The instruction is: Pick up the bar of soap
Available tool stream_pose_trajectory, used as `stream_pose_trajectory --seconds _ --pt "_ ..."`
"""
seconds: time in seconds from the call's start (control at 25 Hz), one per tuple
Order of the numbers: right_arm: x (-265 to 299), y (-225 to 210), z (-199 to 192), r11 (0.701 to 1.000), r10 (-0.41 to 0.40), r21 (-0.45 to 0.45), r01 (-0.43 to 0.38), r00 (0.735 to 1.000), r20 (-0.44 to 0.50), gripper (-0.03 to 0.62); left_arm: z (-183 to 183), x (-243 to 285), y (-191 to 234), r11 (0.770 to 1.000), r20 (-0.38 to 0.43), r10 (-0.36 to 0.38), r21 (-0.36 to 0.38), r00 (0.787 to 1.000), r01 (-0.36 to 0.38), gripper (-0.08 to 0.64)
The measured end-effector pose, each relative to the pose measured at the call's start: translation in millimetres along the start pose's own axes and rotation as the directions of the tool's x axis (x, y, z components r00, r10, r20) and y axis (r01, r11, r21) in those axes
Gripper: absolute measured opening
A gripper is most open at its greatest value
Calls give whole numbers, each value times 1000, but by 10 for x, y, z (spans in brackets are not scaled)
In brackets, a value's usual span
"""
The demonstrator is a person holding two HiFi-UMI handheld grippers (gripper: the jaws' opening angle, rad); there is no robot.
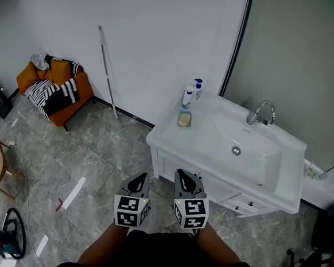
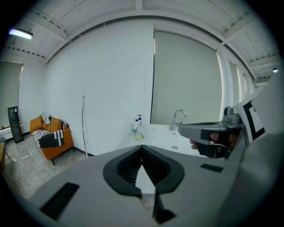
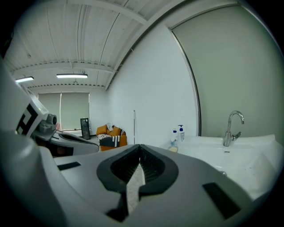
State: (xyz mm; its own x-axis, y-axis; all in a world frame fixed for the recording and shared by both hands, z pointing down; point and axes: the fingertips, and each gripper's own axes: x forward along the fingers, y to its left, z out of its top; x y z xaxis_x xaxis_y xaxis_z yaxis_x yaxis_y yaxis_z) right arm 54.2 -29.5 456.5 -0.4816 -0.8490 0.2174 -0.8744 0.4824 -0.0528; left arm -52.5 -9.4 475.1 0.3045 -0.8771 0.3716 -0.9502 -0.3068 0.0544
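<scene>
My left hand-held gripper (image 1: 140, 178) is shut tight with nothing in it. My right hand-held gripper (image 1: 181, 175) is shut and empty too. They sit side by side, close to me. The bar of soap (image 1: 184, 119) lies on the white worktop (image 1: 166, 137), just beside two bottles (image 1: 188, 96), left of the sink (image 1: 252, 148) and well apart from both grippers.

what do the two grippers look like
The left gripper and right gripper match: grey tapered shells with black ribbed jaw pads. Each carries a white cube printed with black square markers. No cables show.
</scene>
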Motion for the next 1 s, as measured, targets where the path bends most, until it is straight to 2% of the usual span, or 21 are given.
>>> stream_pose_trajectory --seconds 0.32,0.6,0.84,1.0 --pt "-21 -76 -185 999 41 6 -40 998 -45 6 -160 91 -166 1000 -37 15 -25 999 -16 8" --pt "70 -144 -212 999 44 1 -44 998 -47 6 -163 236 -165 999 -35 7 -32 999 -8 8" --pt "164 -303 -169 1000 14 -1 -14 999 -40 6 -38 440 -190 1000 -20 -27 -15 999 27 8" --pt "224 -430 -124 1000 -4 -8 4 1000 -29 6 31 604 -228 997 -18 -65 -49 998 64 8"
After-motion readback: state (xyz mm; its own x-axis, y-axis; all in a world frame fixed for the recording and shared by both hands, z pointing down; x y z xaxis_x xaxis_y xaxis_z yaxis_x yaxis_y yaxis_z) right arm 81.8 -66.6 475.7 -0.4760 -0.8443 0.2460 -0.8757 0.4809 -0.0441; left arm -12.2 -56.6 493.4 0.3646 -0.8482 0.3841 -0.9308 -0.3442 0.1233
